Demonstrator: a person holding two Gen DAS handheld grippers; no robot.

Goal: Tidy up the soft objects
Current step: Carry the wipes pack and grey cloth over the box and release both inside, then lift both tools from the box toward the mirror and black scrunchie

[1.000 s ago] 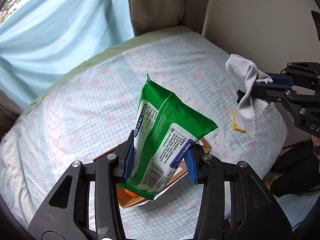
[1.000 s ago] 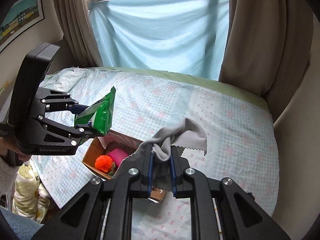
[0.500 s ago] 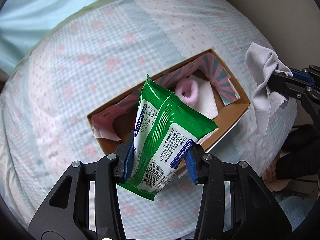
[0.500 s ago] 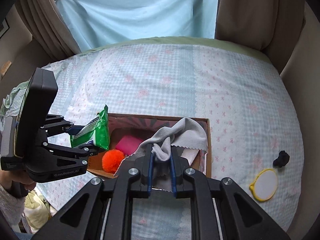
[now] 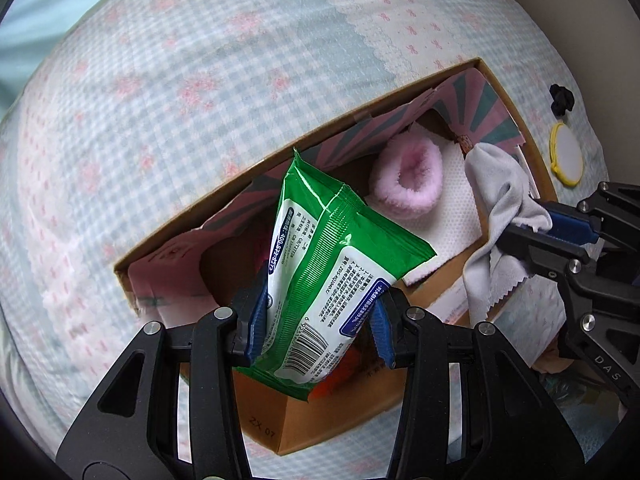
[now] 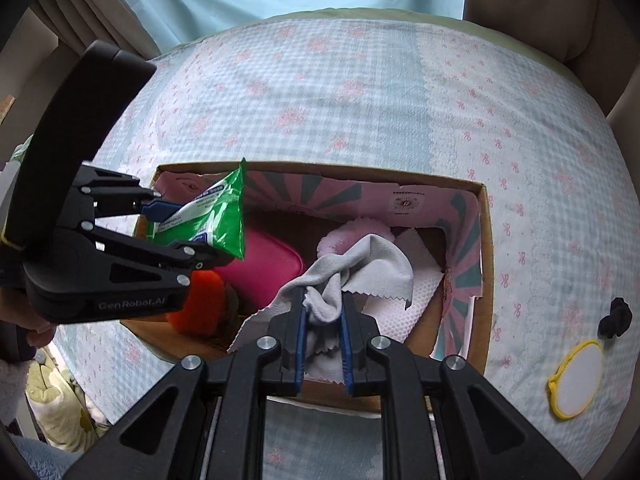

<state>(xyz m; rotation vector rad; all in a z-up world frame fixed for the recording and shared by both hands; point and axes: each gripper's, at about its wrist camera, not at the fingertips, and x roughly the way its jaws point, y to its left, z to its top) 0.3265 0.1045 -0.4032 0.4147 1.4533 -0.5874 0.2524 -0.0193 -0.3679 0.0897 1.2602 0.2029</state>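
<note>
Midway through, by the look of things. Already inside the open brown cardboard box with its pink and teal striped lining: a fluffy pink scrunchie-like ring, a white textured cloth, a flat magenta pouch and a fuzzy orange ball. Box resting on the bed, under a pale blue checked cover with pink flowers.

Two more items about to go in. Left gripper pinching the lower end of a green and white wet-wipes packet, held tilted above the box's left half. Right gripper pressed onto a bunched grey microfibre cloth with zigzag edges, hanging over the right half, above the white cloth.

Left outside, just beside the box's right end on the bed: a small black item, too small to identify, and a round white pad with a yellow rim. Probably next in line once both holds are released.
</note>
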